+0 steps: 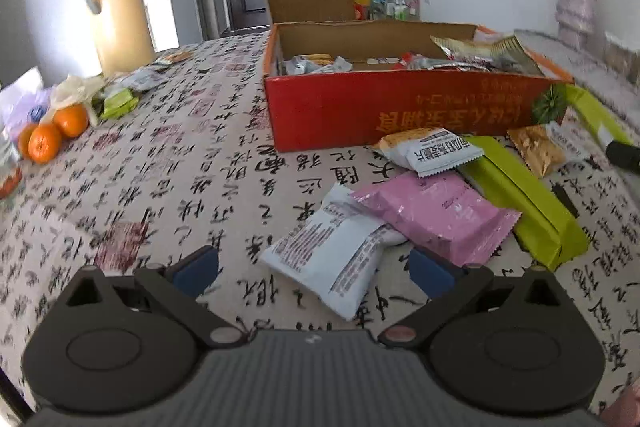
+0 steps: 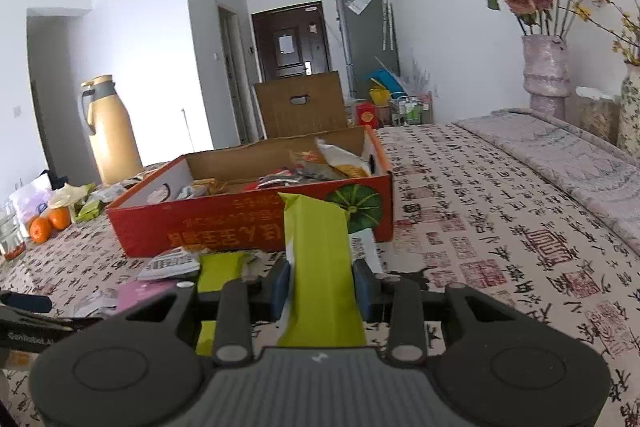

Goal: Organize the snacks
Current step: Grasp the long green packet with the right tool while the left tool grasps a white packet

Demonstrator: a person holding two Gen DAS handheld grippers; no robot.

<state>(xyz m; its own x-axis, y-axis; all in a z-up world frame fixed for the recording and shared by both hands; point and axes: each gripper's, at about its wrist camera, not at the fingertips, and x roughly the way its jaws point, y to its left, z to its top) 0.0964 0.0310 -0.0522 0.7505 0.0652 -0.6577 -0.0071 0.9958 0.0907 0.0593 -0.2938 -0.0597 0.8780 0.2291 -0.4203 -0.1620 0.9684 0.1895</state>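
A long green snack pack (image 2: pixel 320 259) is sticking up off the bench, squeezed between the right gripper's (image 2: pixel 322 293) blue pads, just in front of the red box (image 2: pixel 248 223). The open box is sitting on the bench with many snack packets (image 1: pixel 320 63) lying inside. A white packet (image 1: pixel 332 259), a pink packet (image 1: pixel 440 215), another green pack (image 1: pixel 524 203) and a small white-and-orange packet (image 1: pixel 430 149) are lying together in front of the box.

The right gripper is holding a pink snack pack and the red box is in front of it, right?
Not quite. The pack held in the right gripper is green, not pink, as the right wrist view shows. The pink pack lies on the table near the open left gripper. The red box is indeed in front of it.
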